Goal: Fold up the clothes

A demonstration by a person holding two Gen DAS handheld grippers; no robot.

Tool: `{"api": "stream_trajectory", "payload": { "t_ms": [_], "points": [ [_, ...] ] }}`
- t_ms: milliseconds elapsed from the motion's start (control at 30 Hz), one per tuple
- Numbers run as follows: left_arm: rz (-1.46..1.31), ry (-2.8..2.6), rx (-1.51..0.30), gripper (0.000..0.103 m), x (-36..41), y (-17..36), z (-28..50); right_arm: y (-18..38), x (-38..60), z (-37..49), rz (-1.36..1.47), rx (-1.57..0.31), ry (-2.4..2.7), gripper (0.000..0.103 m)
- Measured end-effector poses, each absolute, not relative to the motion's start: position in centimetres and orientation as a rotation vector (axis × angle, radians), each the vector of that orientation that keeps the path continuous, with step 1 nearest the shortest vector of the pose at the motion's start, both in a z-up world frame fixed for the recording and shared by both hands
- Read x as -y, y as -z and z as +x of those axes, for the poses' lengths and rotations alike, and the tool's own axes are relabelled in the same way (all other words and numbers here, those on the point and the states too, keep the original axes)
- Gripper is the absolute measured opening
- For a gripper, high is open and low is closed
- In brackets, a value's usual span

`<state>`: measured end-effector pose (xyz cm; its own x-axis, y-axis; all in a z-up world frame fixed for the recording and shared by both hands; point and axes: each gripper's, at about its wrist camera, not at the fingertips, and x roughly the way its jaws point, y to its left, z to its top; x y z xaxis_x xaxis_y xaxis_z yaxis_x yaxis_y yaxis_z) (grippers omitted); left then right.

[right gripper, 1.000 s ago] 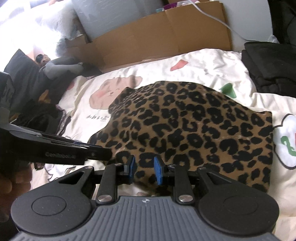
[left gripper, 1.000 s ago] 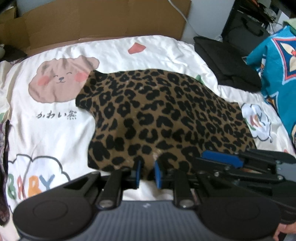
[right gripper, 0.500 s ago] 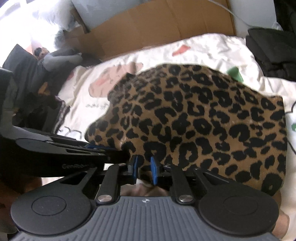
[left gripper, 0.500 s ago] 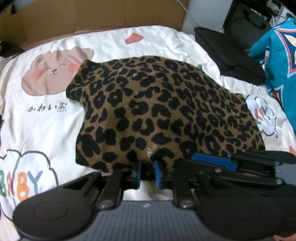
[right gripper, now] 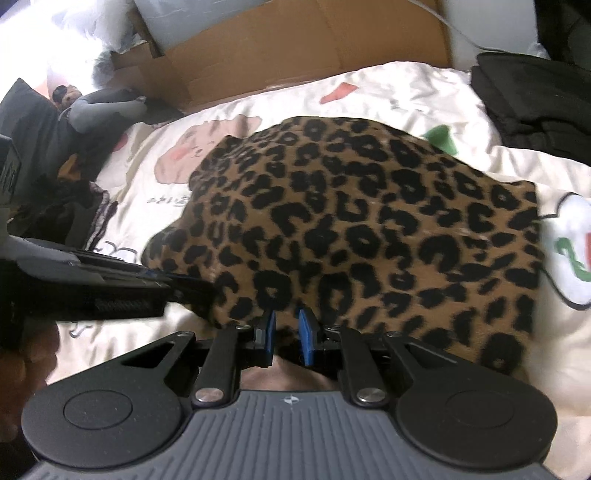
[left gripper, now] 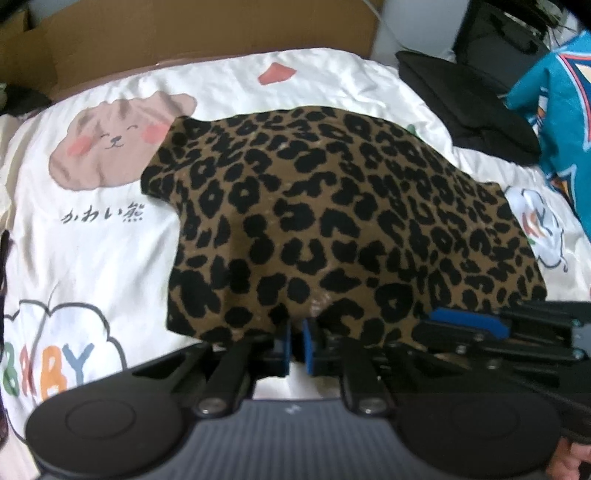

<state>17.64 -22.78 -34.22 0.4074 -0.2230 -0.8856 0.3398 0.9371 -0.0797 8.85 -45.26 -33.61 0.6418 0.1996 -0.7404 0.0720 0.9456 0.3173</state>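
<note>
A leopard-print garment [left gripper: 332, 221] lies on a white cartoon-print bedsheet [left gripper: 92, 240], its near edge lifted off the bed. My left gripper [left gripper: 297, 345] is shut on that near hem, left of centre. My right gripper [right gripper: 287, 338] is shut on the same hem a little further right; the garment [right gripper: 369, 229] fills its view. Each gripper shows in the other's view: the right one at lower right [left gripper: 491, 332], the left one at the left [right gripper: 110, 291]. The layer under the hem is hidden.
Flattened cardboard [left gripper: 184, 33] stands behind the bed. A black folded garment [left gripper: 461, 99] and a teal patterned cloth [left gripper: 561, 110] lie at the right. Dark clothes and a grey soft toy [right gripper: 99, 107] lie off the left side of the bed.
Both grippers closed further on the garment's near hem. The hem rose off the bed and moved a little toward the far side.
</note>
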Motion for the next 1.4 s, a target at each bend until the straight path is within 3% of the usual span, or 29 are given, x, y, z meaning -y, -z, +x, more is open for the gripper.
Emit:
{"api": "stream_trajectory", "payload": {
  "t_ms": [367, 433, 567, 633, 967, 1167, 1267, 1367, 1400],
  "points": [
    [0.167, 0.284, -1.102, 0.004, 20.9, 33.8, 18.5, 33.4, 48.2, 6.1, 0.372, -0.855, 0.005, 0.019],
    [0.190, 0.246, -1.096, 0.011, 20.3, 33.9, 18.5, 33.4, 48.8, 5.5, 0.383, -0.849, 0.019, 0.019],
    [0.156, 0.190, -1.104, 0.013, 18.4, 34.2, 18.6, 33.3, 49.8, 4.5, 0.397, -0.843, 0.044, 0.019],
    [0.155, 0.167, -1.108, 0.029, 17.5, 34.3, 18.7, 33.4, 50.4, 4.0, 0.402, -0.843, 0.058, 0.019],
    [-0.040, 0.074, -1.108, 0.027, 13.7, 32.9, 18.4, 34.2, 52.5, 1.8, 0.449, -0.883, 0.167, 0.019],
    [-0.204, 0.076, -1.114, 0.027, 12.7, 32.7, 18.0, 33.5, 54.2, -0.4, 0.605, -0.791, 0.163, 0.019],
    [-0.252, 0.085, -1.119, 0.027, 12.5, 32.8, 18.0, 33.6, 54.5, -0.9, 0.712, -0.754, 0.135, 0.022],
    [-0.293, 0.095, -1.118, 0.030, 12.3, 32.9, 18.0, 34.5, 54.6, -0.8, 0.830, -0.742, 0.113, 0.040],
    [-0.303, 0.098, -1.120, 0.030, 12.3, 33.0, 18.0, 34.8, 54.7, -0.7, 0.867, -0.736, 0.114, 0.042]
  ]
}}
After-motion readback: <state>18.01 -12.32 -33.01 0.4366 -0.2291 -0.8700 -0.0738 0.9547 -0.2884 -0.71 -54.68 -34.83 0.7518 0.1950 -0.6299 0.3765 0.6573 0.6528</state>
